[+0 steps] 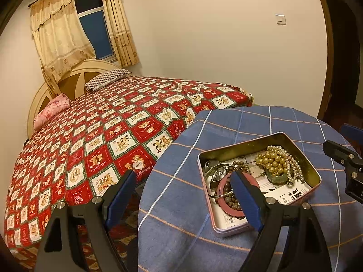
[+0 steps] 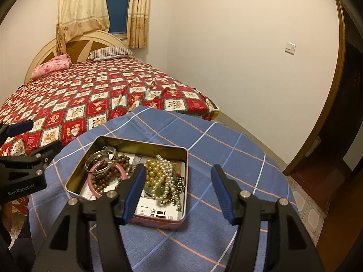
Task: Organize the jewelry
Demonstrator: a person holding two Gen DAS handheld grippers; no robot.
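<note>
While angled downward, both tongs (image 1: 183, 188) (image 2: 179, 181) hover open above the tin (image 2: 158, 221).

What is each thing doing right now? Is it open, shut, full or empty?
Tin box: open, no lid on, jewelry inside.
Pearl necklace: piled in the tin.
Pink bangle: lying flat in the tin.
Left gripper: open, empty.
Right gripper: open, empty.
Curtains: partly drawn, window showing.
Bed: made.
</note>
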